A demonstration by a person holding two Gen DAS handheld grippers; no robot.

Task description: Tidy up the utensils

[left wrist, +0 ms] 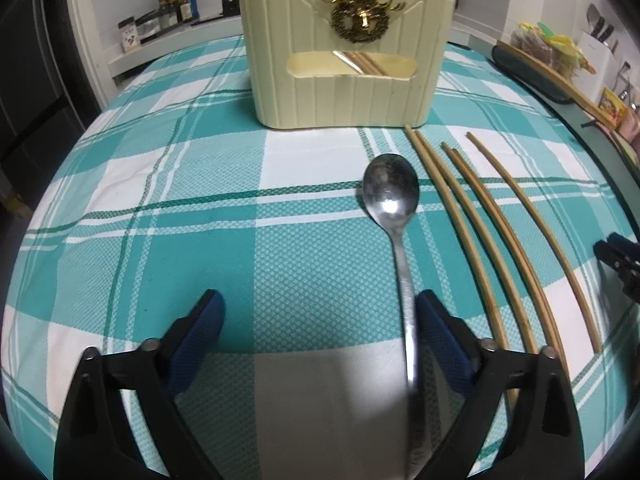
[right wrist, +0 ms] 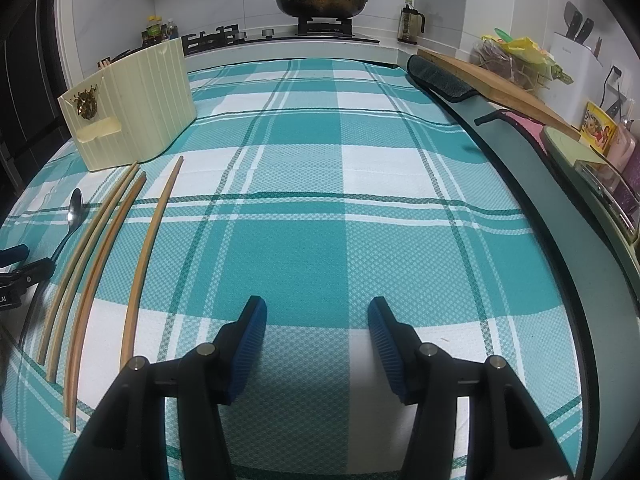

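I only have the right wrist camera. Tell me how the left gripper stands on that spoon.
Observer: The left gripper is open. The handle of the spoon lies between its fingers, close by one pad, not clamped.
Operator: Now report what is in the holder.
Observer: Through the front window of the holder I see wooden chopsticks already leaning inside.

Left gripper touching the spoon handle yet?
Cannot tell. In the left wrist view the spoon handle runs beside the left gripper right-side pad; blur hides contact.
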